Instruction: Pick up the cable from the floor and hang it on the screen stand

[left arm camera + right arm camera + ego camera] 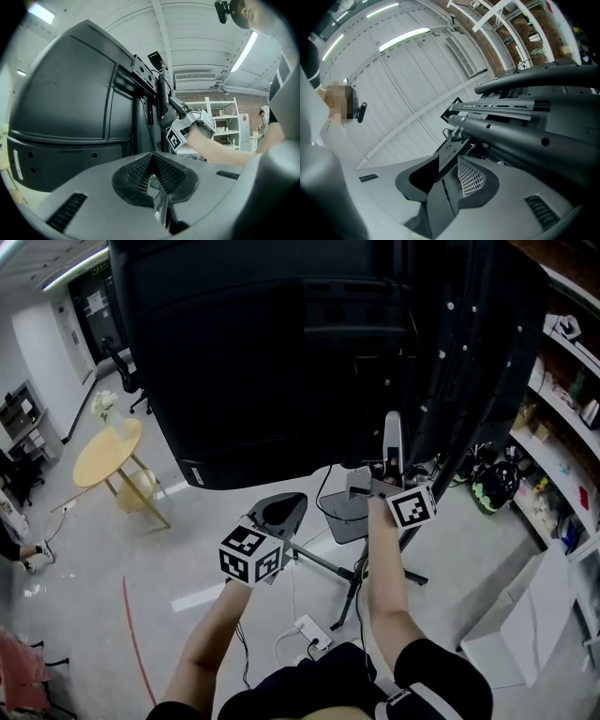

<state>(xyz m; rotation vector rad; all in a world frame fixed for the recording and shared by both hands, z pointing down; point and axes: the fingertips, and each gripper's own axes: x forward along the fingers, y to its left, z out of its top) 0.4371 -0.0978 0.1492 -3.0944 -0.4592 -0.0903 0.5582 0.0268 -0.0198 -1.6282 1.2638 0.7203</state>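
Left hand-held gripper (152, 158) closed, right hand-held gripper (449, 165) parted; one screen (281, 352).

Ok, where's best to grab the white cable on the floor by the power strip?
Probably the white cable at its loose curve left of the power strip, from straight above, jaws across it: it lies flat there, clear of the stand legs.

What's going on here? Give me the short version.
A person stands behind the large black screen with a gripper in each hand. The right gripper, jaws apart, is raised against the screen's black metal stand. The left gripper sits lower, pointing level, jaws shut with nothing visible between them. A white power strip and a thin white cable lie on the floor below.
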